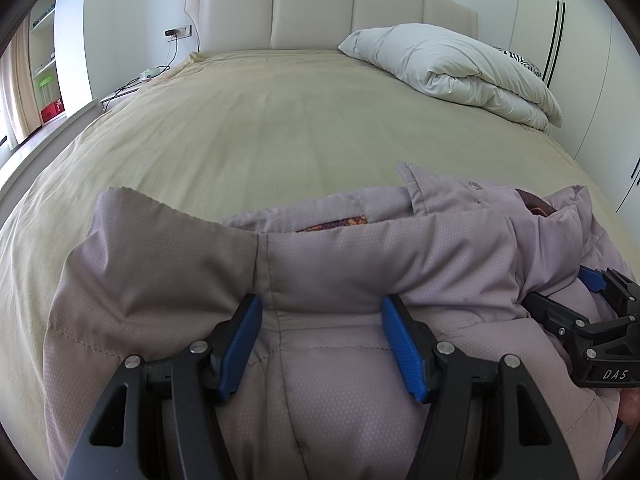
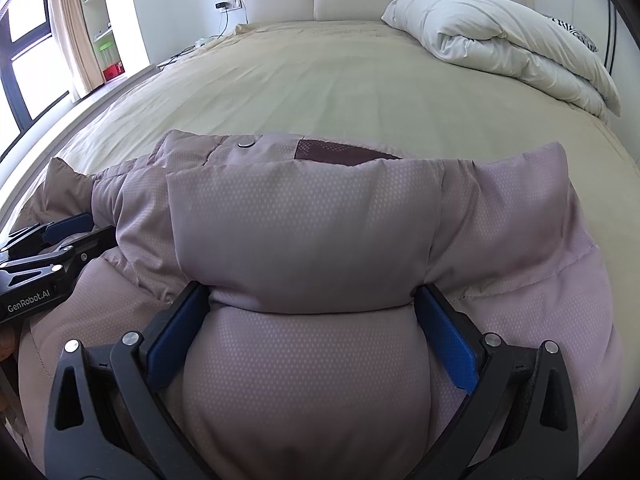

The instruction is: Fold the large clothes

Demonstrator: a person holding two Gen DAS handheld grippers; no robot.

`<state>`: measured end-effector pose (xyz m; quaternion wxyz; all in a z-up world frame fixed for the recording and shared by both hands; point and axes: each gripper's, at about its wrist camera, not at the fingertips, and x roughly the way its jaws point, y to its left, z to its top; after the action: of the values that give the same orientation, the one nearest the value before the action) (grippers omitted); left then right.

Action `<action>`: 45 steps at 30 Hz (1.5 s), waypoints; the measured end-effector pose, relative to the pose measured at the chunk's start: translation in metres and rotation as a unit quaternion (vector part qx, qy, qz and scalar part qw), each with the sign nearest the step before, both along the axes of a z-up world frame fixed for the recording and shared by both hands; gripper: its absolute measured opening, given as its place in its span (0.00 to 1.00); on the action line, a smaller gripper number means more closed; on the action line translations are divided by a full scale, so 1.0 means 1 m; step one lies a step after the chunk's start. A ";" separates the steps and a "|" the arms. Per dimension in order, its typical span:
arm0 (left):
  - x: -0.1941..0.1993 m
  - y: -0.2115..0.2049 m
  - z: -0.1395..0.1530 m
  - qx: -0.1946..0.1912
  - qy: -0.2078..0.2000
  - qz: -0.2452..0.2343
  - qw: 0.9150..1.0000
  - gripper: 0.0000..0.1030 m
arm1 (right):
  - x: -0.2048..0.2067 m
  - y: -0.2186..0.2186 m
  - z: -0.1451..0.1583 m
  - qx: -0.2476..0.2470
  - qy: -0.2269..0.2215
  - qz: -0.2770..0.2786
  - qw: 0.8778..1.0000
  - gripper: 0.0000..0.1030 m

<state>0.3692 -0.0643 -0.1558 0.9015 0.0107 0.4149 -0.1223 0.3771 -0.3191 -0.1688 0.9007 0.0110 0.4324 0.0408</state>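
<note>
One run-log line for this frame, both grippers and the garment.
left gripper: shut on jacket | right gripper: shut on jacket | jacket: bunched, on bed | fold: unfinished

Wide bed [image 1: 248, 128] with a flat beige sheet and cream padded panel headboard [image 1: 316, 12] at 12 o'clock. Puffy mauve quilted jacket [image 1: 360, 264] lies bunched on the sheet at 6 o'clock. White duvet folded into a thick bundle [image 1: 460, 68] sits at 2 o'clock, well apart from the jacket.
</note>
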 end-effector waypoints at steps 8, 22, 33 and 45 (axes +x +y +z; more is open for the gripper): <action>-0.024 0.023 0.038 0.010 0.010 0.000 1.000 0.63 | -0.012 -0.014 0.052 0.011 -0.012 0.006 1.000 1.00; -0.008 0.073 0.003 0.016 0.021 0.069 0.997 0.69 | 0.004 -0.093 0.009 0.020 0.033 -0.125 0.991 1.00; -0.020 0.081 0.015 0.008 0.028 0.067 0.997 0.69 | -0.046 -0.069 0.074 0.077 -0.046 -0.076 0.993 1.00; -0.044 0.077 0.007 0.018 0.002 0.074 0.997 0.72 | -0.077 0.036 0.035 -0.043 -0.051 0.015 0.998 1.00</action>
<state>0.3256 0.0124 -0.1484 0.9068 -0.0039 0.4188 -0.0476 0.3004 -0.2835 -0.1342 0.9203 -0.0366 0.3877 0.0360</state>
